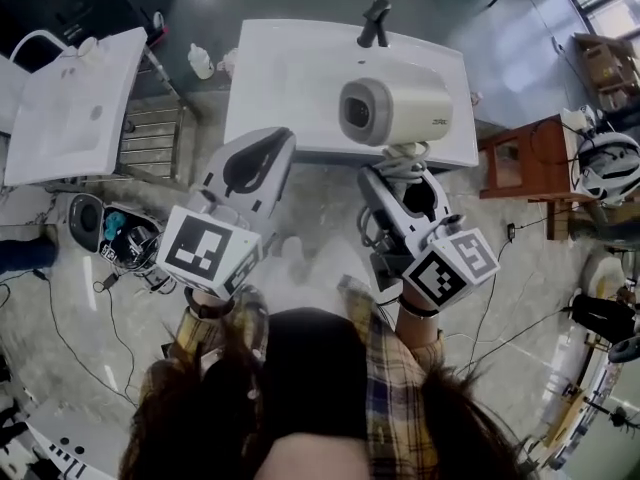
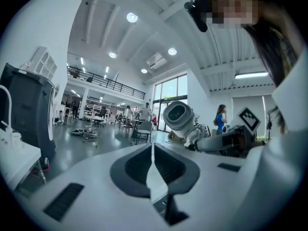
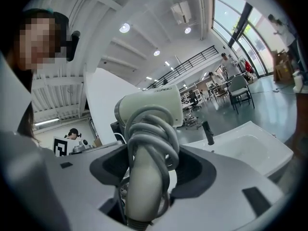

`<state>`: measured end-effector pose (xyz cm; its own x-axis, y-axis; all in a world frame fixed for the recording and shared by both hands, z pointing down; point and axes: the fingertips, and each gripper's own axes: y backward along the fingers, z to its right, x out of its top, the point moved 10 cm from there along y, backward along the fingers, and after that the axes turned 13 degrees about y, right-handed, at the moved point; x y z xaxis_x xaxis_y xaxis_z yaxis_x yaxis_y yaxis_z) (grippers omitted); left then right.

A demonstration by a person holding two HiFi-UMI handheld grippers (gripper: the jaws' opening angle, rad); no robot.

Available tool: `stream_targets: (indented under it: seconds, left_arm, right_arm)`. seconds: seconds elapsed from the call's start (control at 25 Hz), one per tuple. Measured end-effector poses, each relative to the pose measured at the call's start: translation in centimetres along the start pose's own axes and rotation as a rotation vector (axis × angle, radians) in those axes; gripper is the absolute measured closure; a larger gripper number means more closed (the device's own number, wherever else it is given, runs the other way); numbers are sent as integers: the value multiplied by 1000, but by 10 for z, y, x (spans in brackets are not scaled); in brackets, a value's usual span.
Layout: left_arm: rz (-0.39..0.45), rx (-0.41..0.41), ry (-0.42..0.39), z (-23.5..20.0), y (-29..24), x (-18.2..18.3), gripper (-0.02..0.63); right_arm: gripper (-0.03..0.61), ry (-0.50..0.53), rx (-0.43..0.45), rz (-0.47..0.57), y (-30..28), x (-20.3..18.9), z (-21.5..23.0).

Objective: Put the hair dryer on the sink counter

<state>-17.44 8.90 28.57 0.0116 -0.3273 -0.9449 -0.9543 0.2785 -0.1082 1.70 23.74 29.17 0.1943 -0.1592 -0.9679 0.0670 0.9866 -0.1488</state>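
The beige hair dryer [image 1: 395, 108] hangs in the air over the front of the white sink counter [image 1: 290, 68], nozzle turned toward me. My right gripper [image 1: 405, 168] is shut on its handle, which has the grey cord wound round it [image 3: 151, 148]. In the right gripper view the dryer body [image 3: 151, 109] rises above the jaws, with the basin [image 3: 250, 146] and black faucet [image 3: 208, 133] to its right. My left gripper [image 1: 262, 153] is held beside it on the left, shut and empty, its jaws meeting in a thin line [image 2: 153, 162]. From there the dryer [image 2: 179, 118] shows on the right.
A black faucet [image 1: 374, 20] stands at the counter's back edge. A second white sink [image 1: 70, 108] stands at the left with a small bottle [image 1: 200, 63] between the two. A wooden cabinet [image 1: 525, 158] is at the right. Cables and a bin [image 1: 125, 238] lie on the floor.
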Motion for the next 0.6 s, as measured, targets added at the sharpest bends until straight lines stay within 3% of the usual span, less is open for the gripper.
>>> stream_targets:
  seconds: [0.2,0.6]
  left_arm:
    - [-8,29,60,-11,-12,-3,588]
    - [3,44,27,-41,-53,-1,588]
  right_arm:
    - [298,-4,4,-28,-10,3,13]
    - [298,-10,56,-31,-56,13,51]
